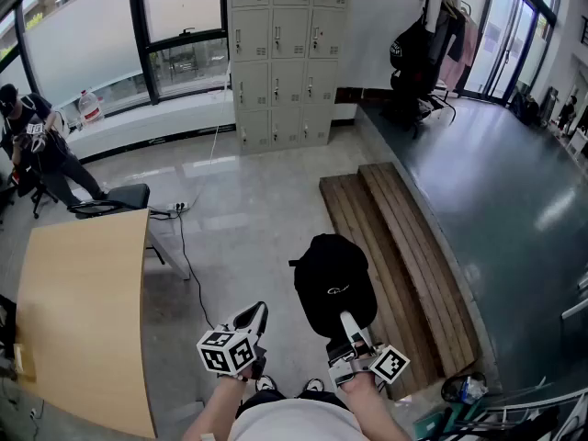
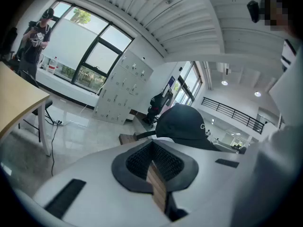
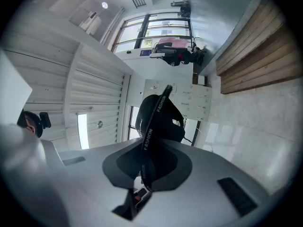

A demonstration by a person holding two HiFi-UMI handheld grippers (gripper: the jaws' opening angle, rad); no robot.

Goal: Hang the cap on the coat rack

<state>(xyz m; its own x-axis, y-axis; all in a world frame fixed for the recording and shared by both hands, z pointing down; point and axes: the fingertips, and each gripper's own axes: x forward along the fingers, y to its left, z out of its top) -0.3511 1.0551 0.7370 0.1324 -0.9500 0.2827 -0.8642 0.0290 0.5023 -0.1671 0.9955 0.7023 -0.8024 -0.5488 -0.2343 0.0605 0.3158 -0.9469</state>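
The black cap hangs in front of me with my right gripper shut on it. In the right gripper view the jaws pinch the cap's black strap, which bears white lettering. My left gripper is beside it to the left, jaws together and holding nothing. In the left gripper view only a thin slit shows between the pads, and the cap sits just beyond to the right. The coat rack, hung with dark and pink clothes, stands far off at the back right.
A light wooden table stands at my left. A wooden bench borders a raised dark floor on the right. Grey lockers line the back wall. A person stands far left by a black chair.
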